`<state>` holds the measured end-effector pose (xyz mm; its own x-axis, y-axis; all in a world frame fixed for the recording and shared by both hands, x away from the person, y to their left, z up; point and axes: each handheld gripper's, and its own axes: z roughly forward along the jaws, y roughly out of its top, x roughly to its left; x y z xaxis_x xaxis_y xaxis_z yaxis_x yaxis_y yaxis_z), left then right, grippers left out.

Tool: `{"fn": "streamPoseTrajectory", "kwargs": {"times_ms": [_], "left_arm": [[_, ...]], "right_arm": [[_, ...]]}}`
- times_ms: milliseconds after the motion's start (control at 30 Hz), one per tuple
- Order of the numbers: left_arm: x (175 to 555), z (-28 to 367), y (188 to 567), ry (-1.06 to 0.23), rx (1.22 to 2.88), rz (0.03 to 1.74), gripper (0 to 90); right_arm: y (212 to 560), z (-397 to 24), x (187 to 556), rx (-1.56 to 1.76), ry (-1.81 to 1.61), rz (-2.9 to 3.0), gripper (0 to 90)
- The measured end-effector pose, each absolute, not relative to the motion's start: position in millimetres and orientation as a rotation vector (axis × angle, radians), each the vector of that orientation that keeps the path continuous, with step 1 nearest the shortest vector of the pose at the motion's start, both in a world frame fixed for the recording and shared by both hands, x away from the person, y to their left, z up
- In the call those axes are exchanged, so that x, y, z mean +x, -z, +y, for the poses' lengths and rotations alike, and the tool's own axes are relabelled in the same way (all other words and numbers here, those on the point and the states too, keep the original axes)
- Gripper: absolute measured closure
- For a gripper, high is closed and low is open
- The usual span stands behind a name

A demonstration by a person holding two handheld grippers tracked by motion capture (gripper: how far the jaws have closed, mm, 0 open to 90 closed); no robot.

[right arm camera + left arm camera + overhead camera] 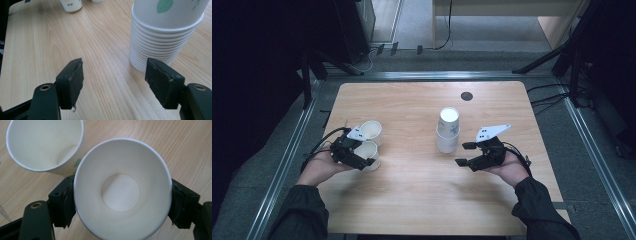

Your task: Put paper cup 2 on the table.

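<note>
The wooden table (412,190) carries a stack of paper cups (447,131), upside down, standing just ahead of the right gripper (466,153) and slightly to one side of its line; that gripper's jaws stand open and empty, nothing between the pads. The stack's long axis is vertical, so a reach forward would meet its lower rims side-on, and the right hand is clearly the nearer one. The left gripper (367,159) is closed on a single paper cup (122,190), pads pressing both sides of its wall, mouth towards the camera. A second cup (45,145) lies just beyond it, touching or nearly so.
</note>
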<state>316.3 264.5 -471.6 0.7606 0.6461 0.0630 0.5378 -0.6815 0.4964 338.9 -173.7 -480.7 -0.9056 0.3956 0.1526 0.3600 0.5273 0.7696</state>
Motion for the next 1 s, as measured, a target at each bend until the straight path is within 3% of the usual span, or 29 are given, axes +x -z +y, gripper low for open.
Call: {"fn": "streamPoseTrajectory", "kwargs": {"times_ms": [767, 1000], "left_arm": [[313.5, 263.1, 476.8, -0.271, 2.513, 0.878, 18.9], [314.5, 263.0, 477.4, -0.243, 2.513, 0.894, 12.6]], "right_arm": [[479.2, -173.0, 338.3, 0.660, -1.351, 2.694, 31.6], [478.6, -173.5, 337.9, 0.662, -1.353, 2.695, 31.7]]}}
